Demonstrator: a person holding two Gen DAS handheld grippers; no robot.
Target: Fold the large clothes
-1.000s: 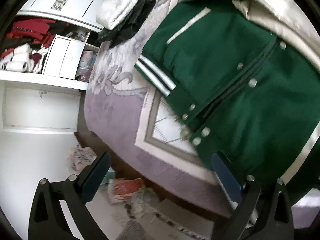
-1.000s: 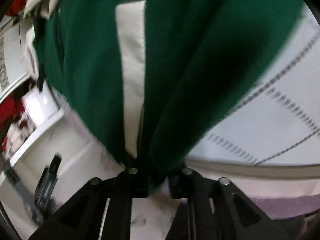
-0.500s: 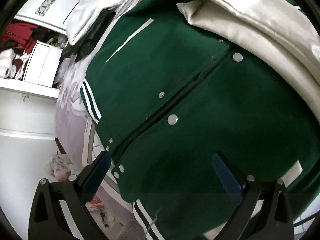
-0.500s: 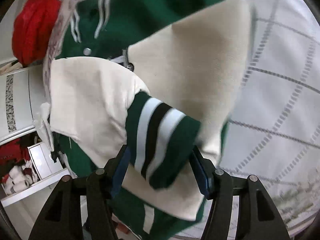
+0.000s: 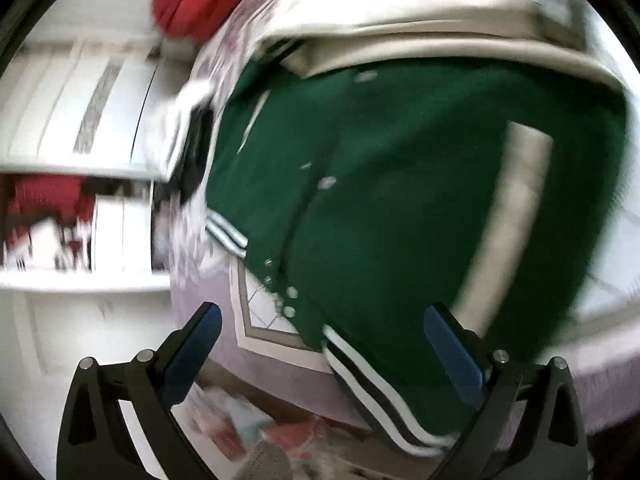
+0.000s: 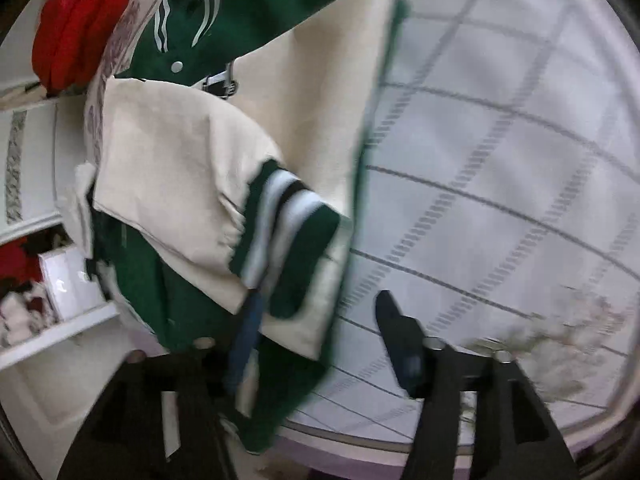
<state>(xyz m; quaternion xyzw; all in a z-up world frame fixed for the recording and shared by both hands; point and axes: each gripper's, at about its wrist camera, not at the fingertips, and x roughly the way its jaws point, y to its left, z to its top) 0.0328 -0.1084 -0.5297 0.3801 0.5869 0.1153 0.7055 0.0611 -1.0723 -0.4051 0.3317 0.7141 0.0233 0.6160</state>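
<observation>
Jacket (image 5: 400, 200): green with cream sleeves, it is lying on the bed (image 6: 500, 160), front side up, its snap buttons showing down the middle.
Sleeve (image 6: 180, 168): cream, it is lying folded across the jacket body; its striped cuff (image 6: 288, 232) is resting near the jacket's edge, just beside the quilt's grid pattern.
Hem: the striped band is showing at the lower edge of the jacket in the left wrist view, close to the bed's edge.
Left gripper (image 5: 324, 344): its jaws are standing wide apart above the hem end of the jacket, and nothing is sitting between the blue pads.
Right gripper (image 6: 320, 320): its jaws are opening; the cuff is lying just past the left pad, and the pads are not pressing on it.
Red cloth (image 6: 80, 20): it is sitting at the far corner of the bed, beyond the collar.
Shelves (image 5: 80, 240): white, they are standing beside the bed with mixed clothes inside; the view is blurred here.
</observation>
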